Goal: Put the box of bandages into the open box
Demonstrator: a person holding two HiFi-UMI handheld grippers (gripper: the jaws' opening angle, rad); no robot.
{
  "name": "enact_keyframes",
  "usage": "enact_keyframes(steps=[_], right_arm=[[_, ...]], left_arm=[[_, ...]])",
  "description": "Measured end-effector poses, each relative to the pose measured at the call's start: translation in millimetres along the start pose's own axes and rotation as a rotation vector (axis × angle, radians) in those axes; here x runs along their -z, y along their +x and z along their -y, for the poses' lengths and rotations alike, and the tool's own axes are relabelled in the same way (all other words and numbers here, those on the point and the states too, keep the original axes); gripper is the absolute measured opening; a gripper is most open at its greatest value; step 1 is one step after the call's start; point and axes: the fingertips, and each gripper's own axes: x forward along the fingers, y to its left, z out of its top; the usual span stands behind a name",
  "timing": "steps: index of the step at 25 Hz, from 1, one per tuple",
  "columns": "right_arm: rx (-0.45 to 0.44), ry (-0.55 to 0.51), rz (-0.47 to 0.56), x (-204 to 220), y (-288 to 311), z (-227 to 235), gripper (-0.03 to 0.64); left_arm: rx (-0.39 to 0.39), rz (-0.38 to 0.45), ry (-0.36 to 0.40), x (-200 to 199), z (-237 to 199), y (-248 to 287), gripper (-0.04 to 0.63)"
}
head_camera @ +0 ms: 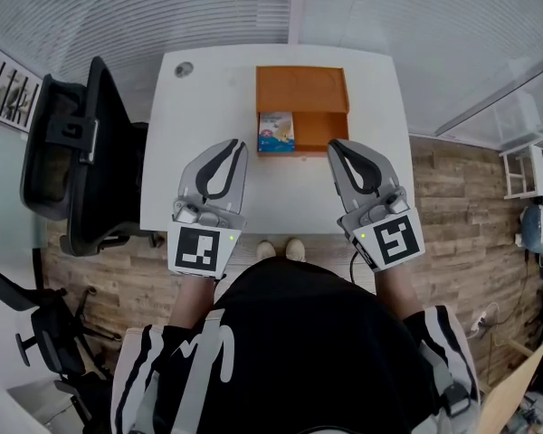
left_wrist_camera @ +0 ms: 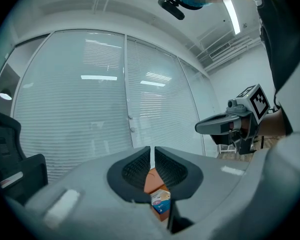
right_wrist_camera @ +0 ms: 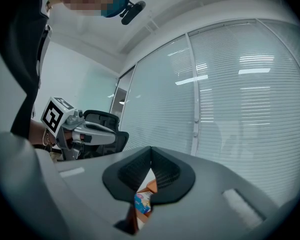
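The box of bandages lies in the open box, in its near left part, so the placing looks done and no further move seems needed. The left hand-held gripper and right hand-held gripper hover over the bench, pointing far. Both are empty, the left's jaws all but together and the right's fully together.

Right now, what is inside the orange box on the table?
The box of bandages sits at the left end of the orange box's open compartment; the rest is bare orange floor. Anything beneath the box of bandages is covered.
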Motion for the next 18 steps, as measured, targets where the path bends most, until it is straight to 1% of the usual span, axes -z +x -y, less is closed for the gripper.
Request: enact_keyframes(steps=[6, 10, 18], right_arm=[[-0.013, 0.004, -0.001, -0.7, -1.4, -3.8, -0.005], [-0.018, 0.022, 0.004, -1.8, -2.2, -5.4, -0.005], [-0.025, 0.016, 0.012, -7.6, -2.4, -10.0, -0.005]], left_arm=[[-0.007, -0.003, 0.000, 0.6, -1.1, -2.7, 0.002], [0.000, 0.003, 0.002, -2.1, -0.1, -4.0, 0.002], [0.012, 0.010, 0.016, -6.8, 3.1, -7.3, 0.002]])
